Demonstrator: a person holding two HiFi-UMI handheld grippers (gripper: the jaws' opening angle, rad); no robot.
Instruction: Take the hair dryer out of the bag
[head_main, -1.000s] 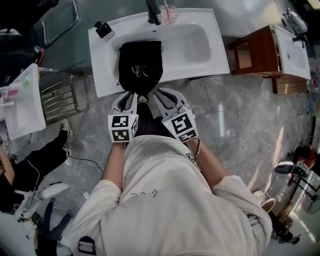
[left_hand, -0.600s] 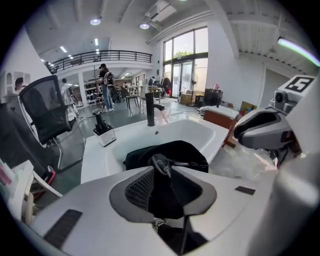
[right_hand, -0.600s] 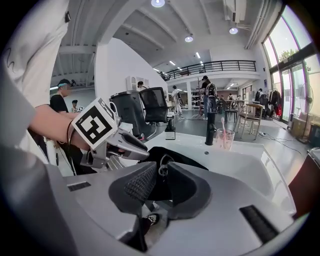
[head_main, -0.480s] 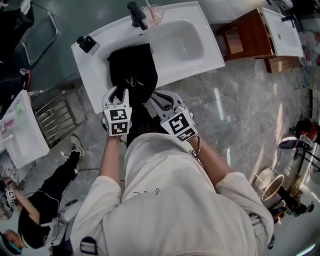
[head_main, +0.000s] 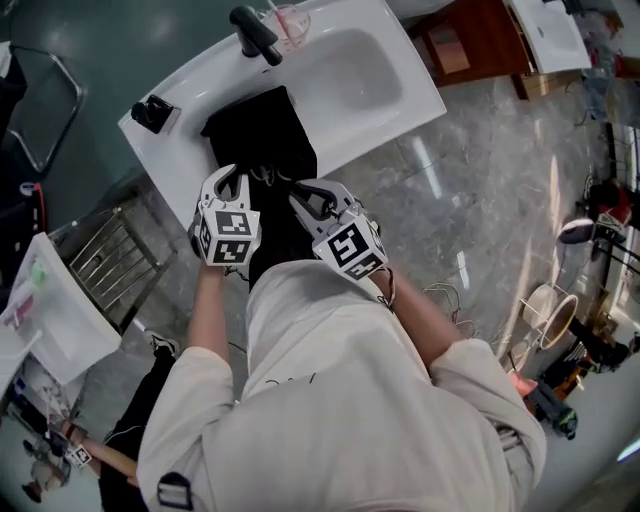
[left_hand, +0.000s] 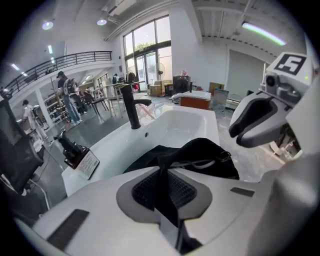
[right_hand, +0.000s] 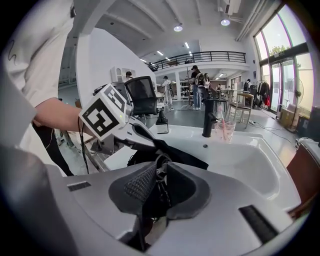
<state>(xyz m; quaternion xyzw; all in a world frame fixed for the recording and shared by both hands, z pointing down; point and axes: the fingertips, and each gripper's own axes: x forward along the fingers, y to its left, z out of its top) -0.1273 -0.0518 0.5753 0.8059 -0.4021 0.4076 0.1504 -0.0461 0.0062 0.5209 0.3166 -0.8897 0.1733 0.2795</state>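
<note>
At far left, a metal rack (head_main: 105, 262) stands on the marble floor beside a white sink (head_main: 178, 165). A small black object with a white label card (head_main: 152, 112) sits on the sink's left corner.

The person's left gripper (head_main: 230, 176) points down at the near end of a black bag (head_main: 262, 130). The left gripper view shows its jaws, which have just been closing, drawn narrow. A strip of the bag's black cloth is pinched between the pads (left_hand: 146, 191).

The bag lies across the sink's counter, left of the basin, its near end hanging over the front edge. Behind it stand a black faucet (head_main: 254, 32) and a pink cup (head_main: 289, 17).

The right gripper (head_main: 300, 192) meets the same end of the bag just beside the left one. Its jaws are narrow too, clamped on a fold of black cloth and a loop of the bag's cord.

The hair dryer shows in no view; only the bag's outside is seen.

At upper right, a wooden cabinet (head_main: 462, 42) stands apart from the sink.
</note>
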